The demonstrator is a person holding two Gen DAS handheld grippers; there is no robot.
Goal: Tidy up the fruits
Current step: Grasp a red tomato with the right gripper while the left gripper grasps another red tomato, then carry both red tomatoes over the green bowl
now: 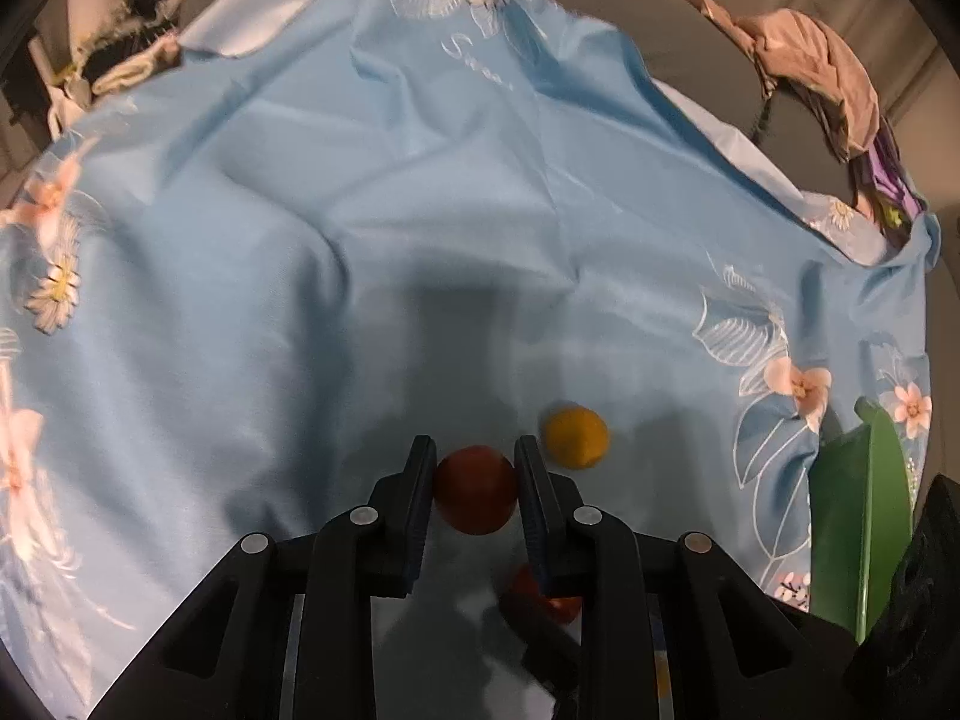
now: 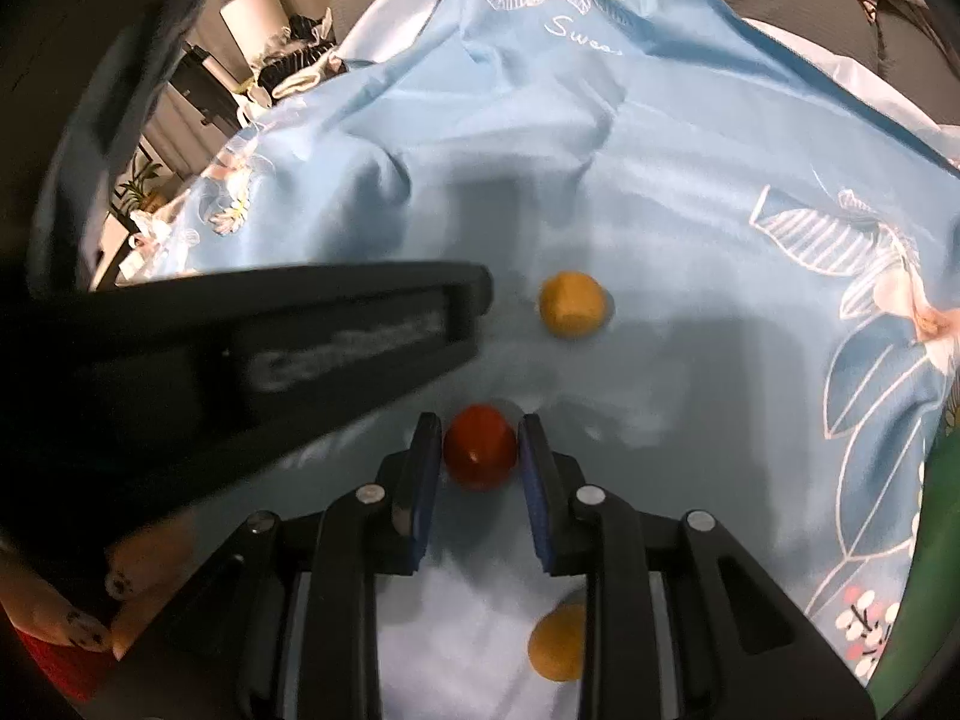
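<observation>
Pale blue floral cloth (image 1: pixel 420 210) covers the whole work surface, rumpled into soft folds, with a heap of brownish fabric (image 1: pixel 810 54) lying past its far right edge. I see cluttered furniture (image 2: pixel 198 90) in the dim room beyond the cloth's left side.

Through the left wrist camera, my left gripper (image 1: pixel 475 480) has its pads against both sides of a dark red fruit (image 1: pixel 475 489) that rests on the cloth, so I read it as pinching that fruit. Just beside its right finger lies a yellow fruit (image 1: pixel 575 437), apart from the pad. A green tray (image 1: pixel 858 510) shows its rim at the right edge.

Through the right wrist camera, my right gripper (image 2: pixel 479 450) is pressed onto a second red fruit (image 2: pixel 480 447), held between the blue pads. The same yellow fruit sits farther out on the cloth, well clear of the fingers. Another yellow fruit (image 2: pixel 558 642) lies under the gripper body, partly hidden. The left gripper's dark body crosses this view from the left; it is blurred, possibly from motion.
</observation>
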